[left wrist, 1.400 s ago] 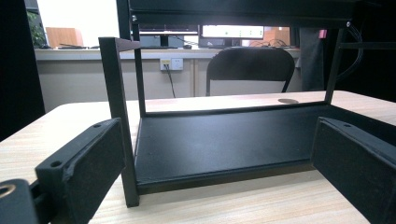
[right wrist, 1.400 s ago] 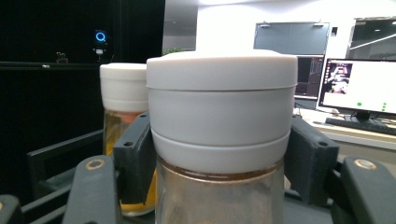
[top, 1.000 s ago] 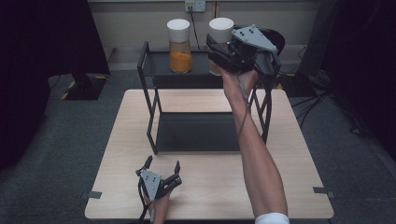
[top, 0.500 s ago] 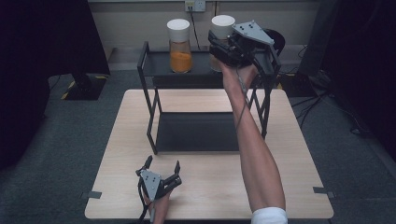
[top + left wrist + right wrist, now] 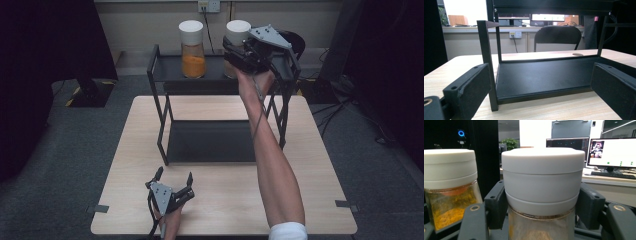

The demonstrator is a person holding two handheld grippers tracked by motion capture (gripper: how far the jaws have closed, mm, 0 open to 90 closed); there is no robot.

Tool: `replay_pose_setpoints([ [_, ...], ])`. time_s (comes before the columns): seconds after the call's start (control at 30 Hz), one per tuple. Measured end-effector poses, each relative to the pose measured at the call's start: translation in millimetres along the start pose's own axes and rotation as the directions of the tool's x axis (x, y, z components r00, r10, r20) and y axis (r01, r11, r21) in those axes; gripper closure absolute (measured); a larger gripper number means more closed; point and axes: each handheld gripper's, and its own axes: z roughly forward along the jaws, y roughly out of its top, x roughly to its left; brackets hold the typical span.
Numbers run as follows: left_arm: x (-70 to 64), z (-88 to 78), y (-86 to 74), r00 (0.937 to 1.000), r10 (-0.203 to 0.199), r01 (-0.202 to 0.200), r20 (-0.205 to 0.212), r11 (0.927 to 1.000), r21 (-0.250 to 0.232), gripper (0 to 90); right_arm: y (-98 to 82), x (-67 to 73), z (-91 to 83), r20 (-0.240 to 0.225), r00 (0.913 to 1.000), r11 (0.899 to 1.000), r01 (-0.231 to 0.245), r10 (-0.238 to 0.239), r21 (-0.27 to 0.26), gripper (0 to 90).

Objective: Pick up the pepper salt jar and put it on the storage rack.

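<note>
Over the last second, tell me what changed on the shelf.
Little changed. The right hand-held gripper stays shut on the right jar at the top shelf, shifting only slightly. The left jar kept its place, and the left hand-held gripper stayed open on the table.

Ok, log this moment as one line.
right gripper: shut on right jar, top of rack | left gripper: open, idle on table | orange-powder jar: on rack top

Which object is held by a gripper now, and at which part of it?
The right gripper holds the right-hand jar on the rack's top shelf, jaws clamped just below its white lid. The left gripper is open and holds nothing.
</note>
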Motion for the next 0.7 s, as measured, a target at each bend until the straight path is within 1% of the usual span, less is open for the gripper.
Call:
replay_pose_setpoints([
  [0.33,0.0,0.0,0.0,1.0000,0.000,0.000,0.000,1.0000,0.000,2.4,2.7,-1.1,2.4,-0.004,1.0000,1.000,0.000,0.000,0.014,34.5],
  [0.53,0.0,0.0,0.1,1.0000,0.000,0.000,0.000,1.0000,0.001,2.4,1.9,0.3,2.2,0.002,1.0000,1.000,-0.002,0.002,0.012,34.3],
  [0.7,0.0,0.0,0.1,1.0000,0.000,0.000,0.000,1.0000,0.000,2.4,0.7,-1.1,2.3,-0.003,1.0000,1.000,-0.005,0.005,0.007,34.1],
])
